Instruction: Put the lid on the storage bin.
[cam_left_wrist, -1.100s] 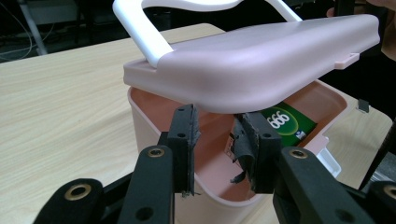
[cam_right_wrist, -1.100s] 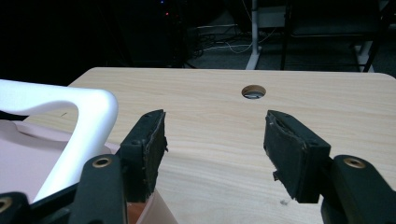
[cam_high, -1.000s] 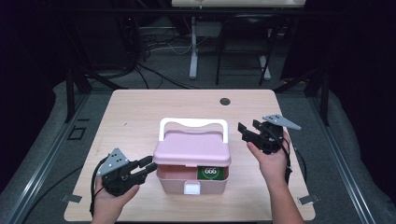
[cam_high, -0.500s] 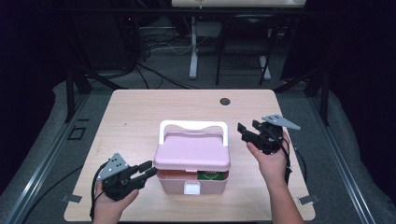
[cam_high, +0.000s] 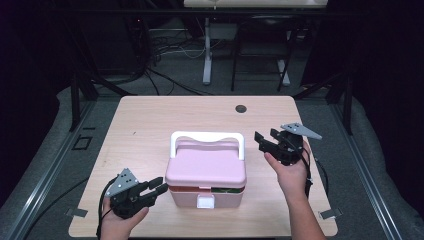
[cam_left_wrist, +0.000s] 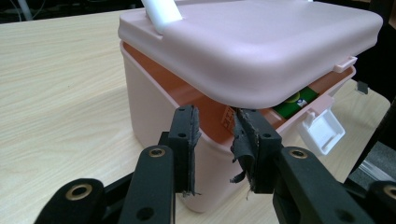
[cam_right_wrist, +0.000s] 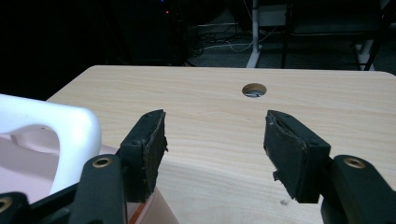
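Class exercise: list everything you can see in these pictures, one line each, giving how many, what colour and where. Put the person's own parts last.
Table: one, light wood, under everything.
Cable hole: one, dark, round, near the table's far edge.
Lidded box: one, pink, table middle, towards the near side; lid slightly ajar at the front.
Handle: one, white, on the box's far side.
Latch: one, white, front of the box, hanging undone.
Green item: one, green, inside the box, seen through the gap; what it is cannot be told.
Left gripper: one, black, jaws apart, close to the box's left side.
Right gripper: one, black, jaws open, right of the handle.
Hands: two, at the near edge, one per gripper.
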